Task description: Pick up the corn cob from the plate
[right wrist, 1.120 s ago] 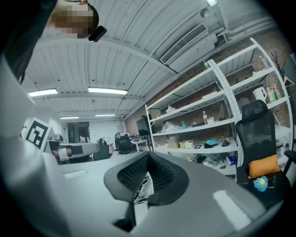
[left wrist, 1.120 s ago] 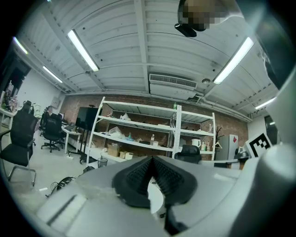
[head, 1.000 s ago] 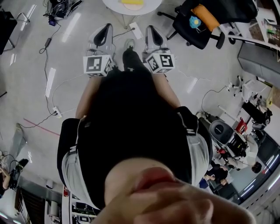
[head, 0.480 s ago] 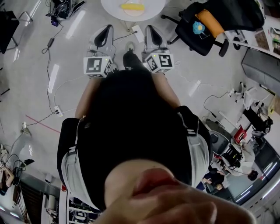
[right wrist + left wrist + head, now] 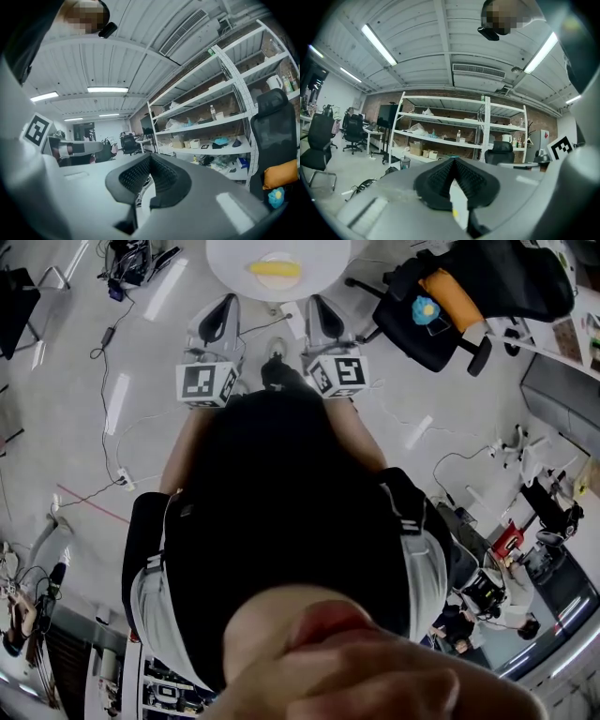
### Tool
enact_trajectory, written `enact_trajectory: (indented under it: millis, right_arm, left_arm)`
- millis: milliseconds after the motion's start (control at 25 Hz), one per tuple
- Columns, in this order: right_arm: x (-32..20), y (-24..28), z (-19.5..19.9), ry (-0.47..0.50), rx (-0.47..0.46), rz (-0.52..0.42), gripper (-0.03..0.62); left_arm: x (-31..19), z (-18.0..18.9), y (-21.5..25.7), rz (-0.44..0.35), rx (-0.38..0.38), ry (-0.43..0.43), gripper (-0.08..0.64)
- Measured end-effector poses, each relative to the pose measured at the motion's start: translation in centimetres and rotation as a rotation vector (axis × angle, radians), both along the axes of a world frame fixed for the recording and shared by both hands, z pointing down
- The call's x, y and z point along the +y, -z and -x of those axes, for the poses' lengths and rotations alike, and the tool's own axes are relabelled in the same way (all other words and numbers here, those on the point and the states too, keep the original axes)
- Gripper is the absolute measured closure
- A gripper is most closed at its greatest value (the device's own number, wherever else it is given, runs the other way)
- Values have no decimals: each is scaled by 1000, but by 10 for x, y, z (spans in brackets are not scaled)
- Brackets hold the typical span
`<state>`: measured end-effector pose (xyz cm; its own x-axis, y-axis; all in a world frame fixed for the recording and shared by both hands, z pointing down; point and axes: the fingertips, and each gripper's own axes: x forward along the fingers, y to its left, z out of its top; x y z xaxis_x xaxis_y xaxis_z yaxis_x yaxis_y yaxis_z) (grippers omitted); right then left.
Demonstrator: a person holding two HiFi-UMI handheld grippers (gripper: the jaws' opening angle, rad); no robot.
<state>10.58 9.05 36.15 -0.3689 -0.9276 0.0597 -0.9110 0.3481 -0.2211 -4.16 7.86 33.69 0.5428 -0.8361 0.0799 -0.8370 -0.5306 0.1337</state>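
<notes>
A yellow corn cob (image 5: 275,269) lies on a white plate (image 5: 278,283) on a round white table (image 5: 228,259) at the top of the head view. Both grippers are held side by side in front of the person, pointing level toward the table and short of its edge. The left gripper (image 5: 226,299) is shut with nothing in it; in its own view the black ribbed pads (image 5: 440,176) meet at the tip (image 5: 453,160). The right gripper (image 5: 322,302) is likewise shut and empty, tips together (image 5: 150,157). Neither gripper view shows the corn cob.
A black office chair (image 5: 441,306) with an orange cushion and a blue toy stands right of the table. Cables (image 5: 101,334) and a power strip (image 5: 122,481) lie on the floor at left. Metal shelving (image 5: 454,133) and office chairs (image 5: 318,140) stand ahead.
The table with the plate and corn cob has come further into the head view from the top edge. Both grippers have moved toward it together, still shut.
</notes>
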Motion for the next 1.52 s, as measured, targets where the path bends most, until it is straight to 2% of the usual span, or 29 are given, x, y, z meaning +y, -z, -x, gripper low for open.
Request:
enact_trajectory:
  millis: [320,560,800,1520]
  right_arm:
    - [-32,-10,-27,50,17,18,584]
    - [-48,-16,-38,88,20,25,584]
    - [-57,-23,-43,94,35,35,584]
    - [-108,-84,-17,133,150,152,584]
  left_arm:
    - [-30,-32,0,-1,-5,26,558]
    - [-39,-33,1,3,-26,80,558]
    - [-44,-38,-1,12,-34,82,558]
    - [-110,-18,-52,118,-28,64,558]
